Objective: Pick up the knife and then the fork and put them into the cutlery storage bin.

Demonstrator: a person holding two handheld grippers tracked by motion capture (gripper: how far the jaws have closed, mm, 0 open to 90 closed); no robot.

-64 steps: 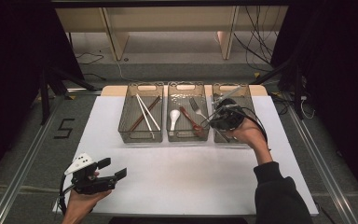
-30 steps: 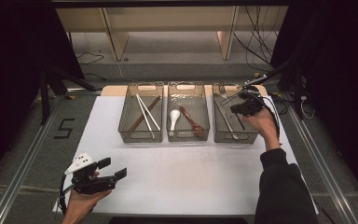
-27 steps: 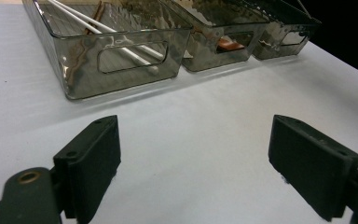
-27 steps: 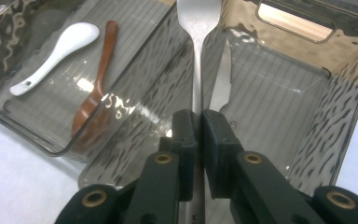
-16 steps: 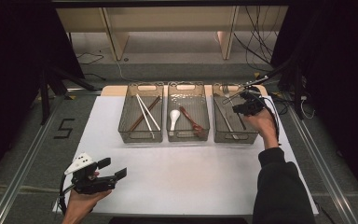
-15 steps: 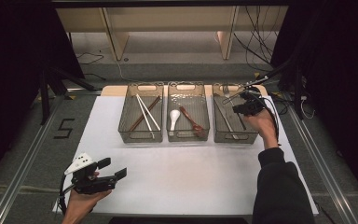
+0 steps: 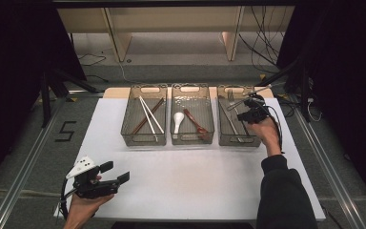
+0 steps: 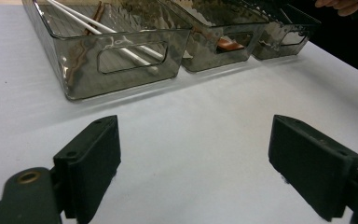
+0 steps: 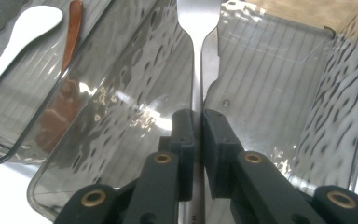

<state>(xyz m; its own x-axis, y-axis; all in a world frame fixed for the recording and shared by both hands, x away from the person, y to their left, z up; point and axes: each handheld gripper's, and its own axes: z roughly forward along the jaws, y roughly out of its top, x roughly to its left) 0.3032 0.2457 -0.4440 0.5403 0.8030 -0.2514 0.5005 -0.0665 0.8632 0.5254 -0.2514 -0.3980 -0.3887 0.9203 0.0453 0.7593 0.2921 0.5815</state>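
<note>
High view shows a white table (image 7: pixel 190 176) with three smoked clear trays in a row along its far edge. The right gripper (image 7: pixel 248 106) hangs over the right tray (image 7: pixel 224 136), near the table's far right corner, its jaws clamped tight on a metal fork (image 7: pixel 250 93) whose free end sticks out toward the far right edge. Right gripper view looks down the two black jaws, pressed on the fork's (image 9: pixel 196 56) thin neck, with the tines pointing away over the right tray's (image 9: pixel 279 84) ribbed floor; a knife (image 9: pixel 210 60) lies in that tray just beside the fork. The middle tray (image 7: pixel 192 137) holds a white spoon (image 7: pixel 178 122) and a brown spoon (image 7: pixel 195 123). The left tray (image 7: pixel 129 136) holds crossed chopsticks (image 7: pixel 147 114). The left gripper (image 7: pixel 108 177) rests at the table's near left corner, jaws spread wide with nothing between them, bare white table (image 8: pixel 186 135) showing in the gap in the left gripper view.
</note>
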